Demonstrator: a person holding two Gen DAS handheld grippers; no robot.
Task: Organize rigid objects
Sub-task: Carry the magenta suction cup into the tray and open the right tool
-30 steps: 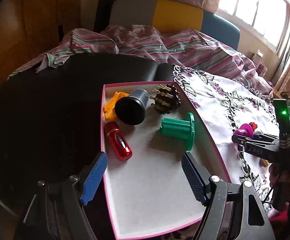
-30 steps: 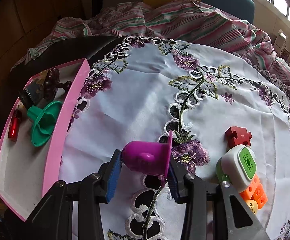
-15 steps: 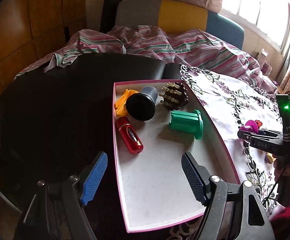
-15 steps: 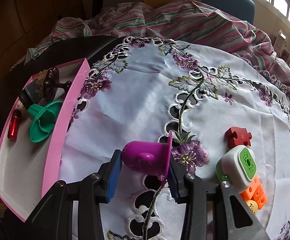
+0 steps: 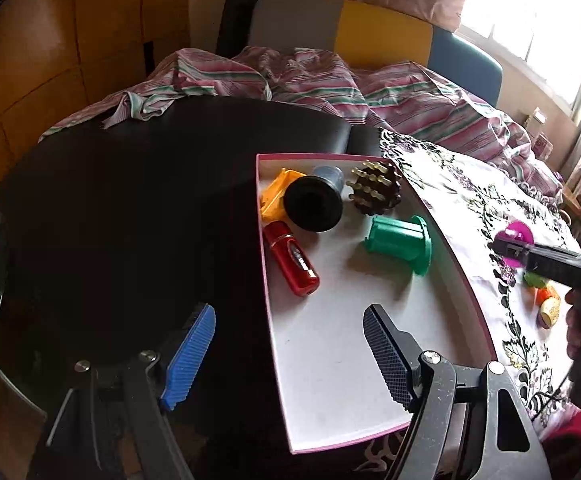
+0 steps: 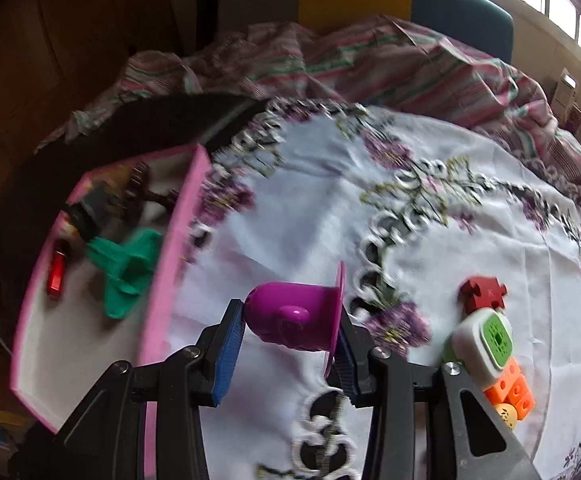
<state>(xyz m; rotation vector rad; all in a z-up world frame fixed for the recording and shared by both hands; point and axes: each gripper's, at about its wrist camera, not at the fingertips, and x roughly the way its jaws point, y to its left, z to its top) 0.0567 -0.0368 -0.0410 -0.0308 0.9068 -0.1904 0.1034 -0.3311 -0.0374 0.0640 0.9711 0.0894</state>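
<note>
My right gripper point(image 6: 288, 354) is shut on a purple flanged cup point(image 6: 294, 320), held above the embroidered white cloth point(image 6: 430, 248); from the left wrist view the cup point(image 5: 515, 233) shows at the right. A pink-rimmed white tray point(image 5: 370, 360) holds a green flanged spool point(image 5: 400, 240), a red cylinder point(image 5: 290, 258), a black-capped tube point(image 5: 312, 202), a brown spiked piece point(image 5: 376, 188) and a yellow piece point(image 5: 274, 194). My left gripper point(image 5: 286, 354) hangs open with nothing between its fingers, astride the tray's near left wall.
On the cloth to the right lie a red puzzle piece point(image 6: 482, 294), a white and green device point(image 6: 486, 342), orange cubes point(image 6: 512, 390) and a yellow ball point(image 6: 506, 414). A black surface point(image 5: 130, 200) lies left of the tray. Striped bedding point(image 5: 330, 88) is behind.
My right gripper has lifted the purple cup off the cloth, and that view is now blurred. The left wrist view has shifted left, so the tray sits further right in it.
</note>
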